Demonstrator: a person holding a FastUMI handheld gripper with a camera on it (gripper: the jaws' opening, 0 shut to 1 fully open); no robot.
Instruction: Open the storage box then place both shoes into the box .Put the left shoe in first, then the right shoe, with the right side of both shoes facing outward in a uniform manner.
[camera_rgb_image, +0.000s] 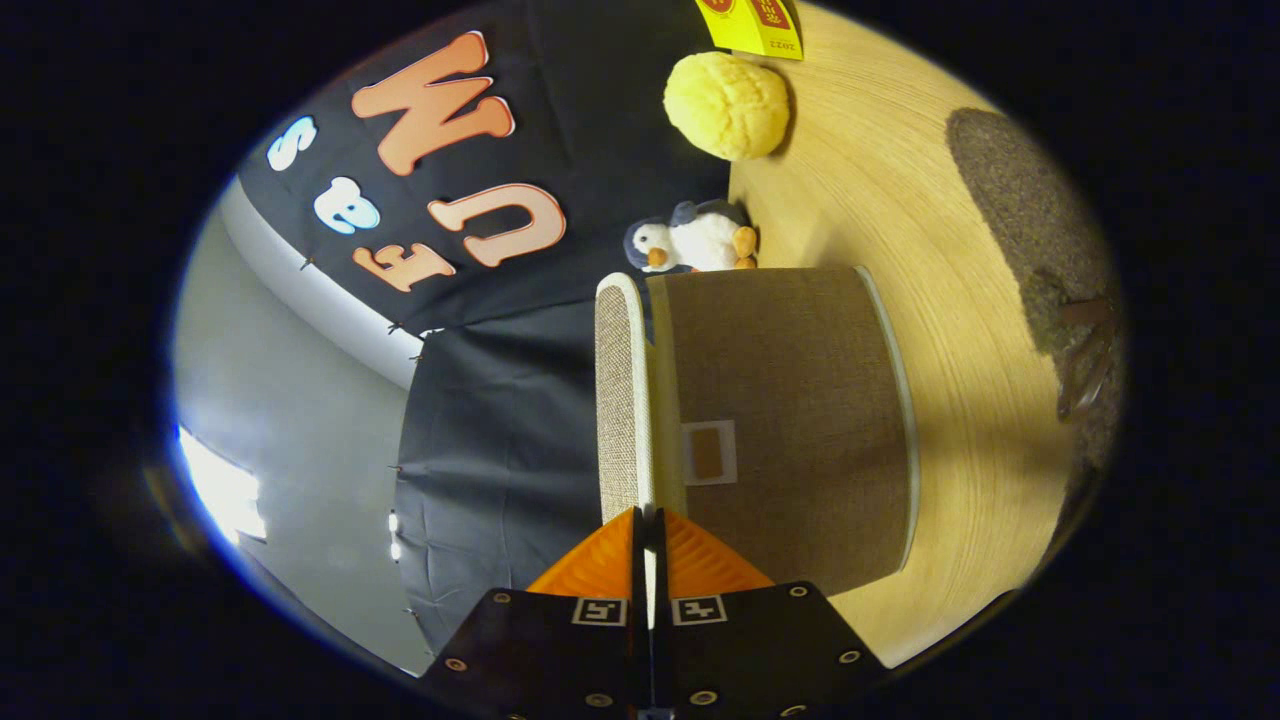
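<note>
While the view is rolled onto its side, the tongs (647, 530) are nearly closed at the lip of the storage box (790, 420), and they seem to pinch the edge of its lid (622, 400); whether both fingers truly press on it cannot be told. That lid sits slightly proud of the box body, which suggests the opening step is under way, the rim being the easiest part to catch. Beyond the box a toy penguin (695, 240) and a yellow ball (727, 105) rest on the tabletop (960, 440). A dark shoe (1085, 350) lies beside the box, partly on a grey mat (1010, 200), apparently waiting to go in.
</note>
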